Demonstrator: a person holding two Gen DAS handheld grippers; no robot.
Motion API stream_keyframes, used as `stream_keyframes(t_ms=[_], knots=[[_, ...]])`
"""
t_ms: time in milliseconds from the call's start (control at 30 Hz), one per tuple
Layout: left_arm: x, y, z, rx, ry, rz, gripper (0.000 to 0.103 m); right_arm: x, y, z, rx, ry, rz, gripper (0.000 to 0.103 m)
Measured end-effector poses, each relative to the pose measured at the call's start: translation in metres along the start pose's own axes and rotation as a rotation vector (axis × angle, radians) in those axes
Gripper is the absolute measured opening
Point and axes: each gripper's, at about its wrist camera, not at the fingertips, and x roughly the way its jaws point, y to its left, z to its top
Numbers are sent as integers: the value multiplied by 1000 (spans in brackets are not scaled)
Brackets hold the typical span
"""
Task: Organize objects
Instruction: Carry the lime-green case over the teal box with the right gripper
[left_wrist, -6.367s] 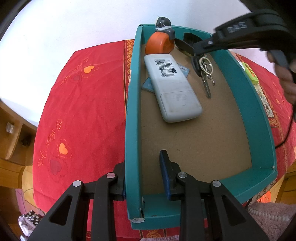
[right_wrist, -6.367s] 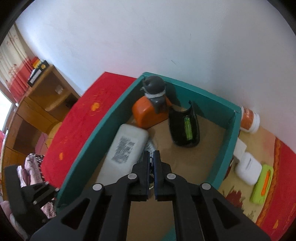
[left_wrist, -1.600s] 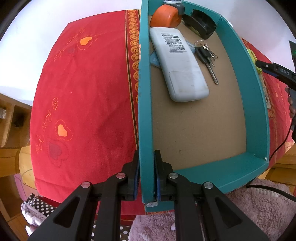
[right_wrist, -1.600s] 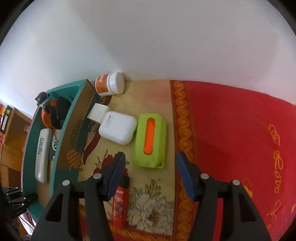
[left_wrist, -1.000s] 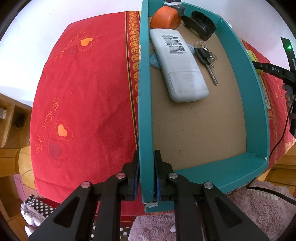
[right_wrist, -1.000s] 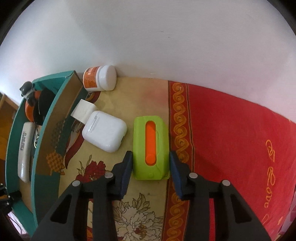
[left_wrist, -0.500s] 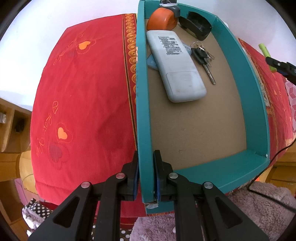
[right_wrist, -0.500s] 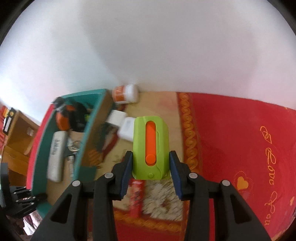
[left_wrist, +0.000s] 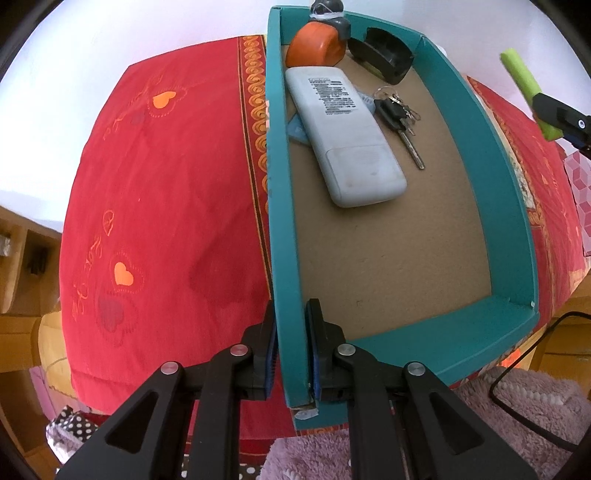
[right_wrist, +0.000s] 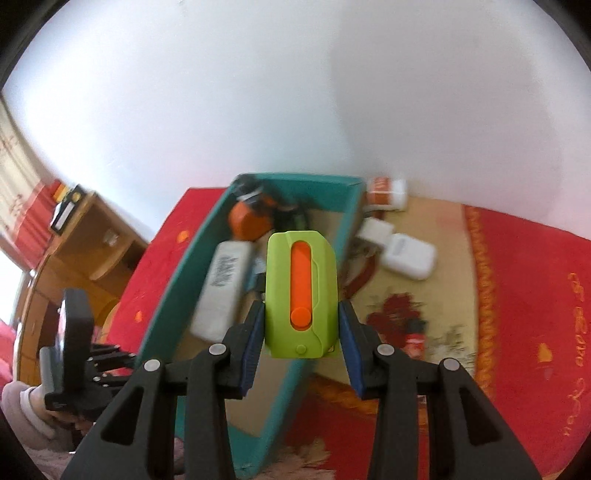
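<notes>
Green cutter (right_wrist: 300, 291) sits clamped in my right claw (right_wrist: 300, 332), lifted above the teal box (left_wrist: 282, 206); my left claw (left_wrist: 291, 343) is pinched tight on that box's near wall

My left hand-held gripper (left_wrist: 291, 352) sits at the near corner of the box (left_wrist: 515, 206), its fingers either side of the box's left wall. The box rests on the cloth-covered surface (left_wrist: 166, 192). Inside it, the remote (left_wrist: 345, 134) lies along the left wall, with the keys (left_wrist: 399, 114) just to its right. Behind the remote, at the far end, the tape measure (left_wrist: 314, 44) stands in the left corner and a curved case (left_wrist: 384, 55) beside it on the right. My right hand-held gripper (right_wrist: 301, 328) holds the cutter (right_wrist: 301, 291) up over the box's right wall. Outside that wall, on the surface, lie the earbud case (right_wrist: 408, 256), a small plug (right_wrist: 375, 230) and, by the back wall, a bottle (right_wrist: 388, 192) on its side.
</notes>
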Motion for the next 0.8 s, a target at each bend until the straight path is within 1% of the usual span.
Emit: stream_keyframes(t_ms=[233, 467, 533, 700, 767, 800], knots=[[-5, -1, -9, 17, -30, -13, 14, 15, 23, -6, -28, 35, 36, 39], [-11, 0, -17, 15, -43, -19, 15, 35, 36, -7, -54, 84, 18, 39], [-11, 1, -18, 13, -45, -19, 15, 43, 43, -5, -76, 105, -7, 39], [-11, 3, -20, 7, -48, -21, 15, 60, 65, -13, -167, 201, -31, 39], [-12, 4, -20, 6, -49, -22, 15, 63, 72, -20, -201, 228, -18, 39], [-12, 5, -20, 4, -50, -22, 15, 64, 76, -25, -219, 253, 13, 39]])
